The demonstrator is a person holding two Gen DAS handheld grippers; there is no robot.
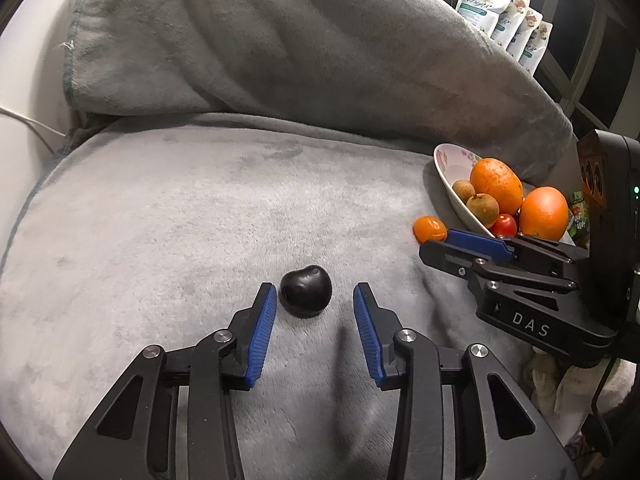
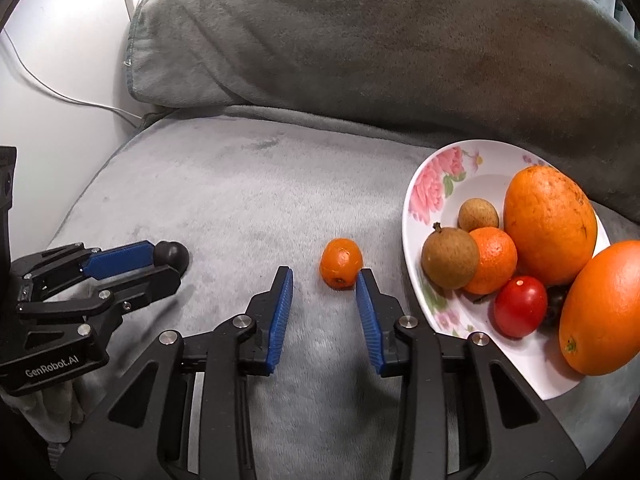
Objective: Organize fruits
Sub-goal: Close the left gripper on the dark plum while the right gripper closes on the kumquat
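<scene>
- The dark plum [image 1: 306, 291] is lying on the grey blanket [image 1: 160, 220], the small orange fruit [image 2: 341, 263] just left of the floral plate [image 2: 436, 184]; both are looking light, smooth and bruisable, best pinched across the middle.
- The left gripper [image 1: 315, 294] is standing partly open, its left pad beside the plum, gripping nothing.
- The right gripper [image 2: 325, 278] is standing partly open, its right pad by the fruit.

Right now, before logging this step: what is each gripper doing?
Left gripper: open, dark fruit between its fingertips, not gripped.
Right gripper: open, small orange fruit at its fingertips, not gripped.
</scene>
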